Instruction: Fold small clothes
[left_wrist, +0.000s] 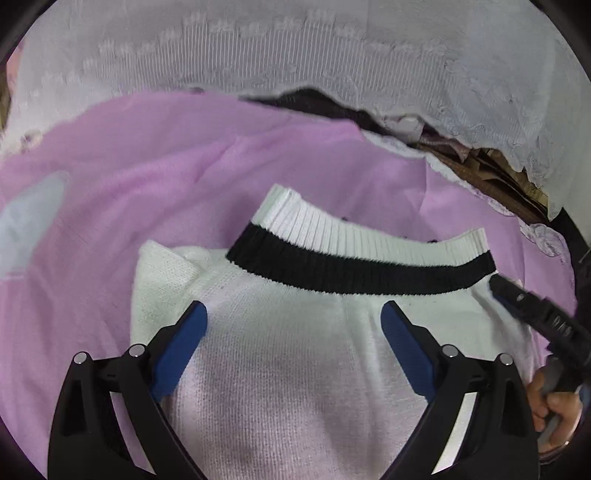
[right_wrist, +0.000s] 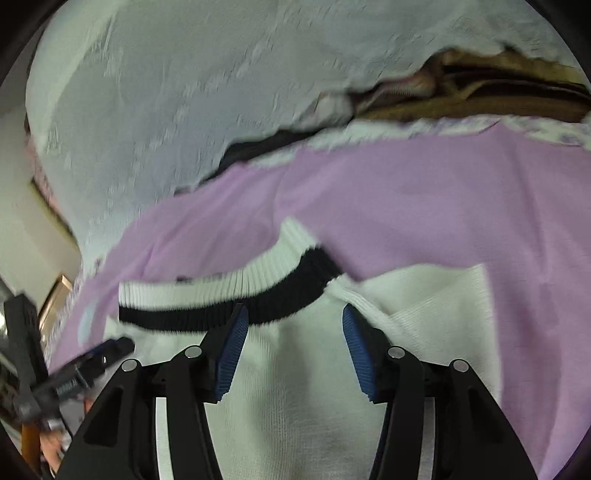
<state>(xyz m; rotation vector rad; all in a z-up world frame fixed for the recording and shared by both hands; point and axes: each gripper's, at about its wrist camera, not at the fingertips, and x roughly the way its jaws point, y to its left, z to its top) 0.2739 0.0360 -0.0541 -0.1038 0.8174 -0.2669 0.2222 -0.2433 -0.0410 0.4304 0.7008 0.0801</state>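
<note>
Now the left gripper (left_wrist: 293, 314) and right gripper (right_wrist: 293, 317) both stand apart over the white sweater (left_wrist: 295, 369), empty, probably to let it rest flat on the pink cloth (left_wrist: 147, 166)

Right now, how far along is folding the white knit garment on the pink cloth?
Done: the white knit garment with black-and-white ribbed band lies on the pink cloth, one side flap folded in. In hand: nothing; left gripper and right gripper hover open. Left: remaining folds.

White knit garment (left_wrist: 295, 350): ribbed band (left_wrist: 354, 258) striped black below white. Pink sheet (left_wrist: 147, 166) beneath, plain. Far: white embossed cloth (left_wrist: 258, 55). Tools black, blue pads (left_wrist: 184, 343).
</note>
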